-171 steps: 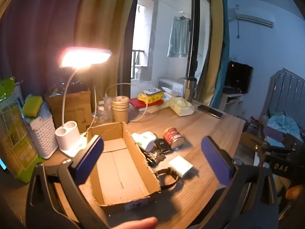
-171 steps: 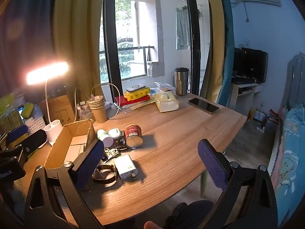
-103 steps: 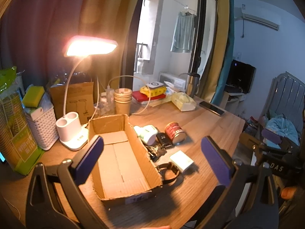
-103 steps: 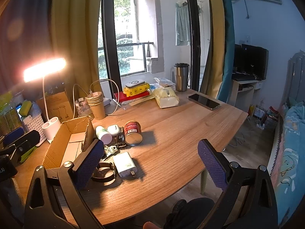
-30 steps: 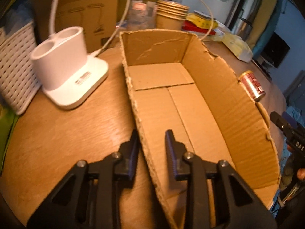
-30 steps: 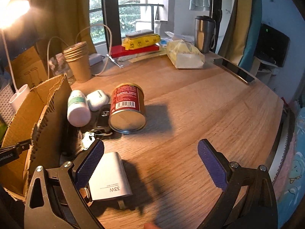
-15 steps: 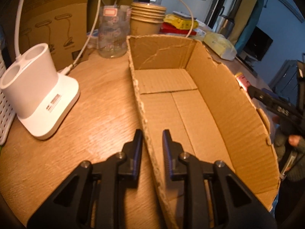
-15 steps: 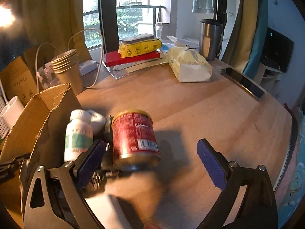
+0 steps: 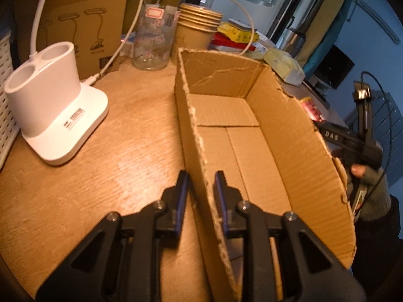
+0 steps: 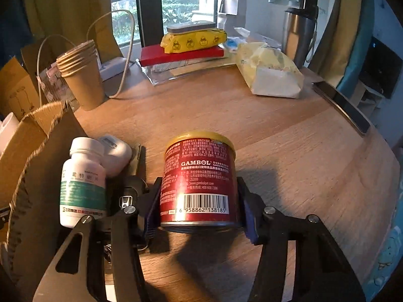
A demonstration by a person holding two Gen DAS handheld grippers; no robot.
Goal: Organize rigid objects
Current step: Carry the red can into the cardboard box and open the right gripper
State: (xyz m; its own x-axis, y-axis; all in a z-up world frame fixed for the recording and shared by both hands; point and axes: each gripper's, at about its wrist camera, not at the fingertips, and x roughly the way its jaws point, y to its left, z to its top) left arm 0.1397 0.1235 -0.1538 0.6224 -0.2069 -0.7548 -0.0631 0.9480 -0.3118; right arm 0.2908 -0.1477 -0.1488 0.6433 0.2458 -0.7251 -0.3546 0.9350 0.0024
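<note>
Progress: the cardboard box (image 9: 241,136) is empty; judging by that, sorting has barely begun and every loose item is yet to go in.
Left gripper (image 9: 200,196): nearly pressed together, pinching the box's near side wall, one pad inside and one outside, apparently steadying it.
Right gripper (image 10: 199,209): closed around the red can (image 10: 199,176), a pad against each flank; the can lies on its side on the table (image 10: 277,138), gold lid toward 12 o'clock.
Waiting: a white pill bottle (image 10: 83,183), a white earbud case (image 10: 117,154) and a car key (image 10: 127,198), at 9 o'clock from the can, beside the box's outer wall.
Can label: "GAMBOL", barcode 6 958862 138185, plus small Chinese print.
Bottle label: green band, Chinese characters too small to read.
Key: Honda-style H badge.
Other gripper's body: "DAS".
</note>
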